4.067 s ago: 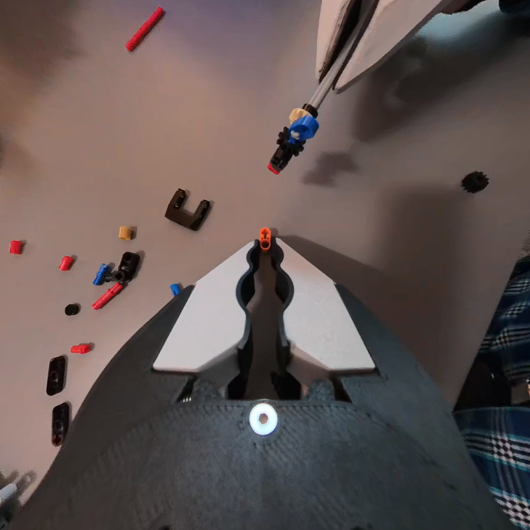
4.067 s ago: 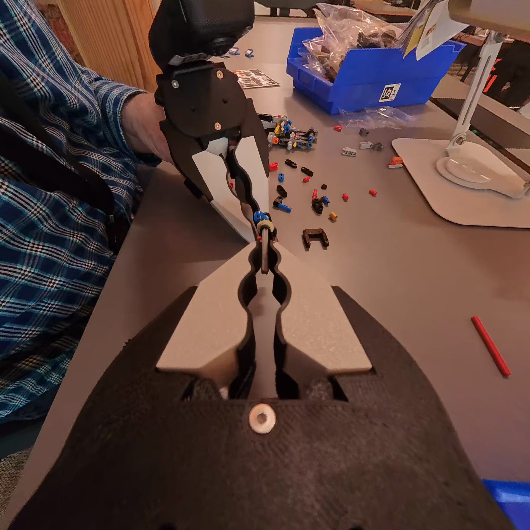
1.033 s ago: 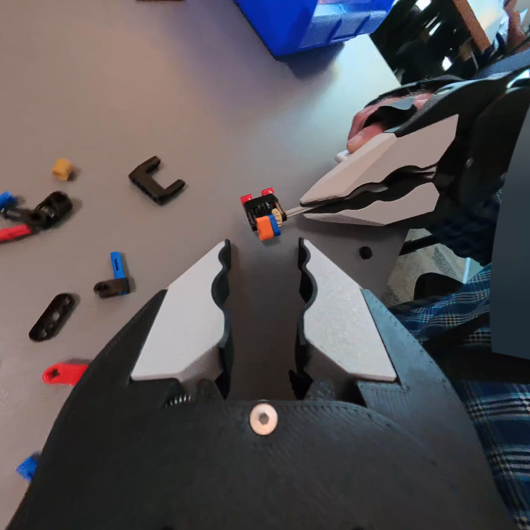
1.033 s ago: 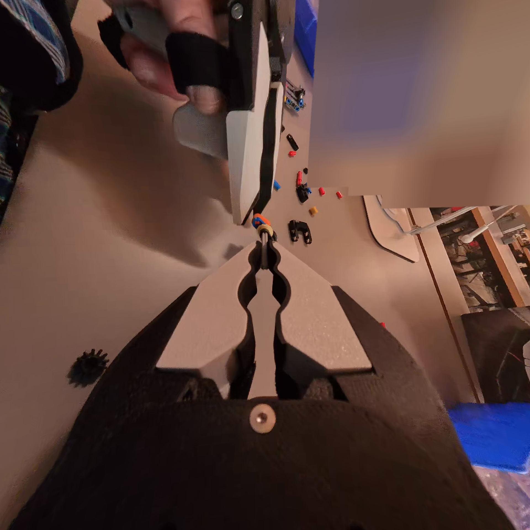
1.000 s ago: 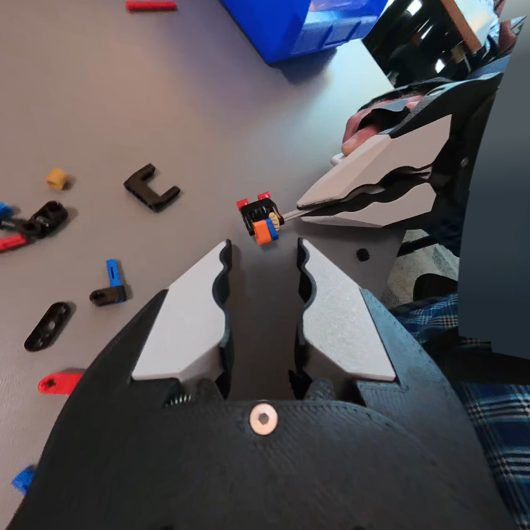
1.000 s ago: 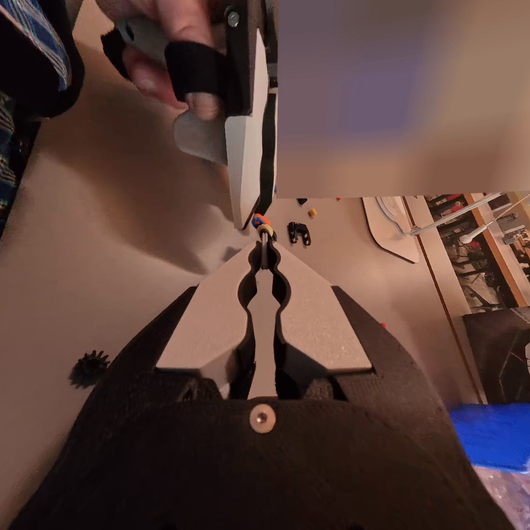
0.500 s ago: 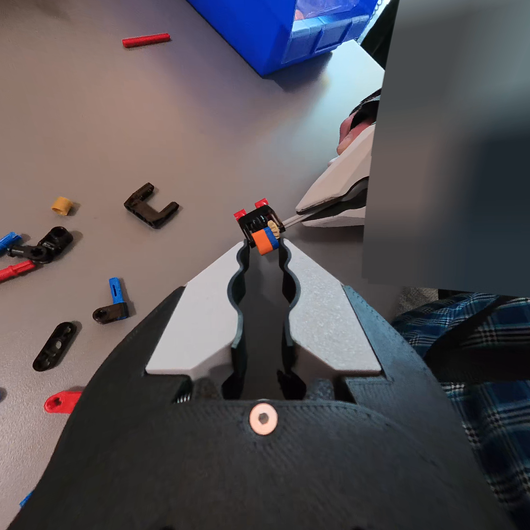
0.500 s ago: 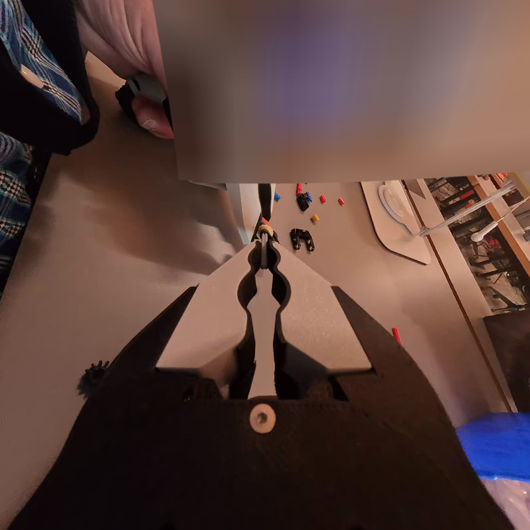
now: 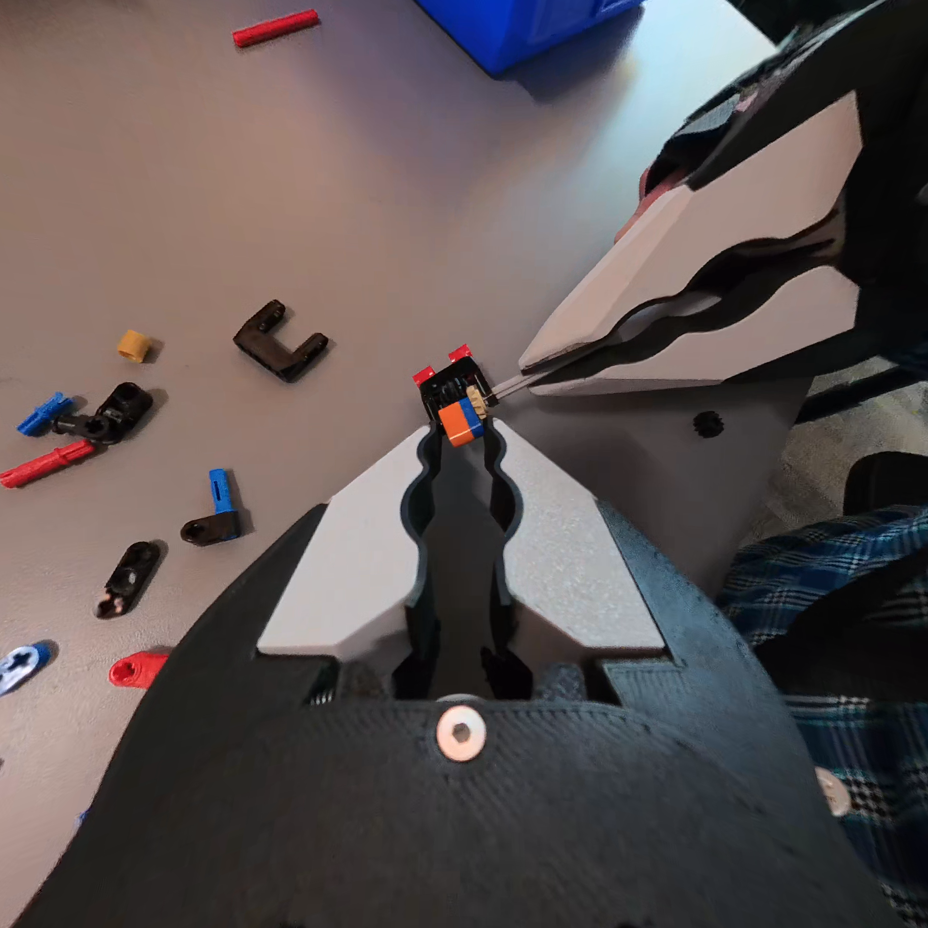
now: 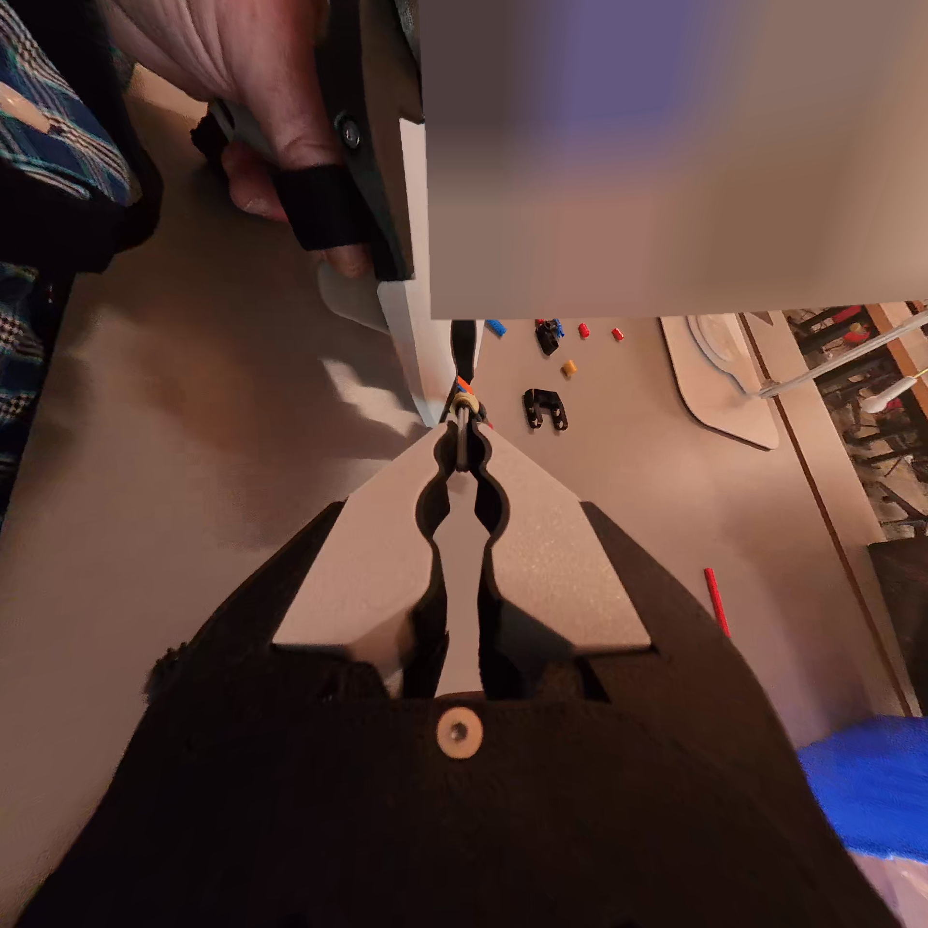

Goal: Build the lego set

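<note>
Left wrist view: the left gripper (image 9: 461,433) fingers pinch the orange piece (image 9: 456,425) onto the axle assembly (image 9: 454,389), held above the worktop (image 9: 251,176) by the clenched right gripper (image 9: 525,375); seemingly next, press home squarely.

Workshop: blue parts bin (image 9: 522,30), cluttered shelving (image 10: 863,432) beside table (image 9: 251,201).

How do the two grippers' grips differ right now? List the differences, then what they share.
The left gripper pinches the orange and blue pieces; the right gripper clamps the grey axle. The left gripper's jaws stand apart by those pieces' width; the right gripper's are nearly closed on the thin axle. Both hold the same small lego assembly from different sides, above the table.
</note>
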### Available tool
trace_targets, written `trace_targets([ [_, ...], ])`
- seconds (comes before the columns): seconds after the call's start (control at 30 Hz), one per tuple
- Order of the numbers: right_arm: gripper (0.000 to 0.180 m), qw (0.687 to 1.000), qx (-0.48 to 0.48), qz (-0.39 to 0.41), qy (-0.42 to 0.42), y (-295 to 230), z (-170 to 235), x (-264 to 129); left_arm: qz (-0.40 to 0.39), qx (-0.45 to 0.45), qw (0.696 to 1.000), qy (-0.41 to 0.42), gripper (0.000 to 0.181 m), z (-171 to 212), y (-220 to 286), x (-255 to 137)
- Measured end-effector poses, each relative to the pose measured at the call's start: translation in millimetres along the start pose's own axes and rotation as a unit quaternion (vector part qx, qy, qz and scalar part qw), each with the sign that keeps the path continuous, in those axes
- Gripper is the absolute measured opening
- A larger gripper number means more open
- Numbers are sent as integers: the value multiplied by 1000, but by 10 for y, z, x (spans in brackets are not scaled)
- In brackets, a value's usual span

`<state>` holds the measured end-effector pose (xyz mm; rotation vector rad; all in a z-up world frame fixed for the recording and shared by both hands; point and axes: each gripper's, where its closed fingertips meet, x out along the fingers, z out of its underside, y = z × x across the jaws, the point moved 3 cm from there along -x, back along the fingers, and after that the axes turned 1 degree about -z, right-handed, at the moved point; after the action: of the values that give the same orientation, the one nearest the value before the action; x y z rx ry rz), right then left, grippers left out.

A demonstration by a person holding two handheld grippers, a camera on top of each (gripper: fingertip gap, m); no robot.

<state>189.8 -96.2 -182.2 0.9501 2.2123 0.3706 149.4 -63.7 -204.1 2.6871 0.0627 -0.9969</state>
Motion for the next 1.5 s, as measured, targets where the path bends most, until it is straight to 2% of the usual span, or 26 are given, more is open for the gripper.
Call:
trace_targets([
  [0.27, 1, 999, 31, -28, -1, 1, 29, 29, -22, 25, 999, -14, 15, 26, -15, 16],
  [0.53, 1, 999, 34, -18, -12, -1, 17, 53, -39, 42, 998, -17, 14, 31, -26, 10],
  [0.83, 1, 997, -49, 5, -53, -42, 12, 137, -36, 51, 998, -20, 14, 38, -10, 13],
  [1.03, 2, 999, -5, -16, -38, -11, 35, 136, -39, 57, 997, -17, 15, 31, -22, 15],
  [1.1, 6, 999, 23, -31, -29, 1, 36, 126, -39, 60, 997, -15, 15, 23, -22, 14],
  [1.17, 26, 998, 34, -35, -35, 16, 47, 102, -43, 63, 997, -10, 15, 12, -24, 4],
  [1.27, 28, 996, 62, -51, -36, 17, 56, 22, -46, 58, 997, -5, 15, 1, -63, -12],
  [1.33, 29, 993, 81, -84, -32, 16, 68, -68, -39, 77, 996, -17, 16, 23, -49, -1],
  [1.5, 54, 975, 103, -195, 10, 75, -16, -196, -20, 145, 989, -24, 16, 43, 10, 17],
])
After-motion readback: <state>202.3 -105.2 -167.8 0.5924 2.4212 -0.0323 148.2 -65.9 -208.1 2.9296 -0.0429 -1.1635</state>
